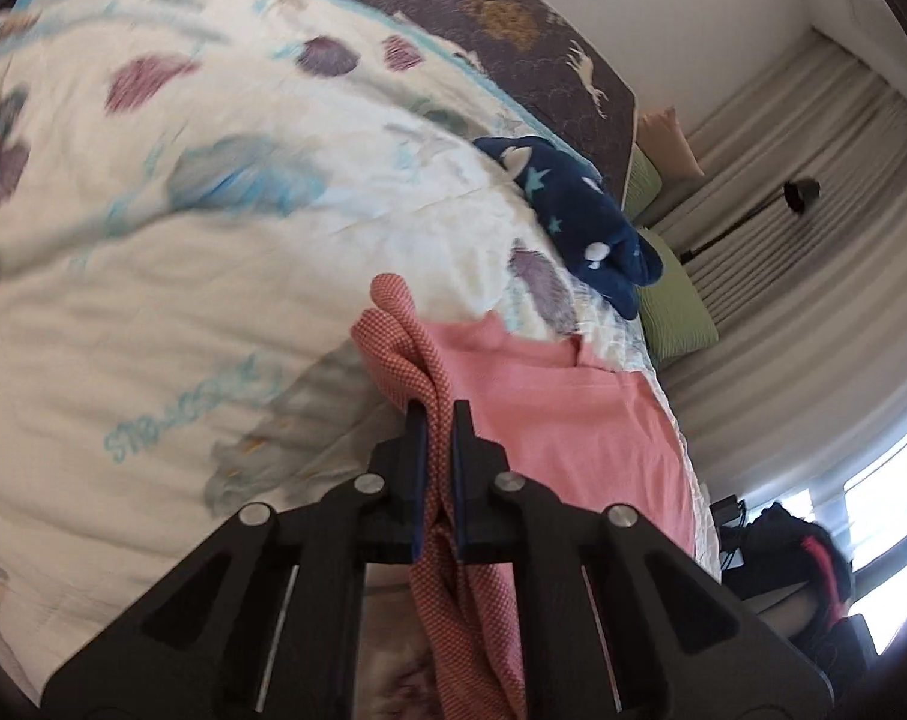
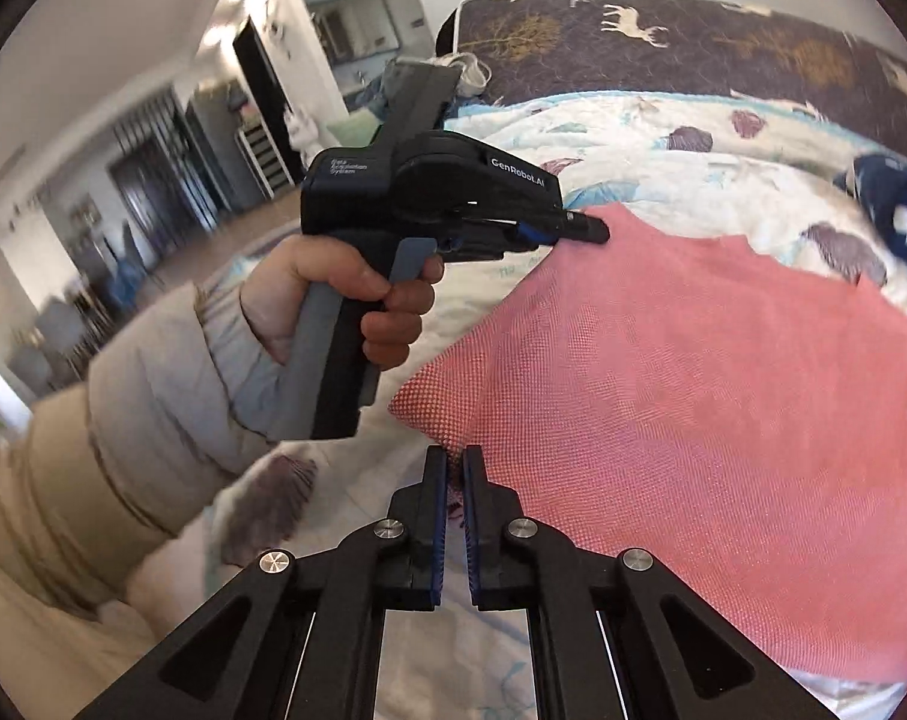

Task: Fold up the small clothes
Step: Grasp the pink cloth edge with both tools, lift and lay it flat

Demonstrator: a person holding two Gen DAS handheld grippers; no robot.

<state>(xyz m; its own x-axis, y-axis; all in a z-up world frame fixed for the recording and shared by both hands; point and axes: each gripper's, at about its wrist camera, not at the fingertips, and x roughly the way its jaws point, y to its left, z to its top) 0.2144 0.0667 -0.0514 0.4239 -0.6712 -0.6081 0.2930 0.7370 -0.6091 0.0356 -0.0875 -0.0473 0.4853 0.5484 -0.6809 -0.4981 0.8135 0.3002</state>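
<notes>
Pink cloth (image 2: 693,390) lies spread on the bed quilt (image 1: 183,300). We see our left tool (image 1: 438,414) clamped on a bunched fold of it, and our right tool (image 2: 450,459) pinched on its near corner.

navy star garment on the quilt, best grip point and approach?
Grip the navy star garment on its raised, bunched ridge, likely from above with the fingers straddling the fold. It lies crumpled in a heap on the quilt, with no flat edge or corner showing.
</notes>
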